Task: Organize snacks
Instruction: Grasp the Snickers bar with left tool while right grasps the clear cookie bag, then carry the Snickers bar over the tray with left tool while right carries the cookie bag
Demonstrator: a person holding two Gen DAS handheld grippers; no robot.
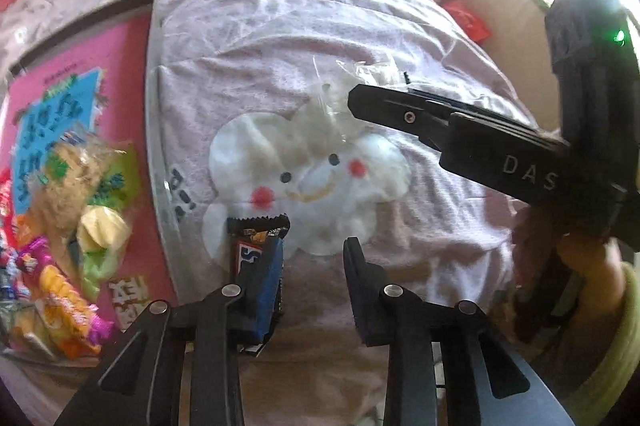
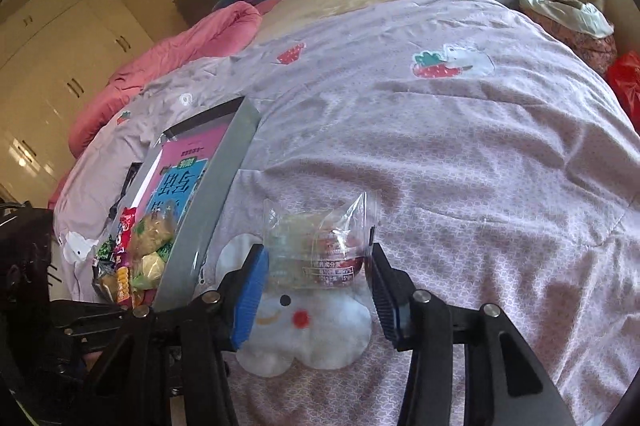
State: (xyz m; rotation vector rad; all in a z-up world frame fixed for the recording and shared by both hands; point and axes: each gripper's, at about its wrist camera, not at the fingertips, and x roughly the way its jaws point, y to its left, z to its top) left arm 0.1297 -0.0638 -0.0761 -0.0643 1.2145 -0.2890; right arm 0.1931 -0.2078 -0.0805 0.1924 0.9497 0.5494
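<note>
Left wrist view, from the left: a clear tray (image 1: 154, 130) of snacks, then the left gripper (image 1: 316, 262), its jaws apart, a dark candy bar (image 1: 260, 266) resting against one finger only, perhaps barely caught, so it may drop. Further right, the right gripper (image 2: 316, 266) clamps a clear snack packet (image 2: 320, 246) by its slippery edges.
</note>
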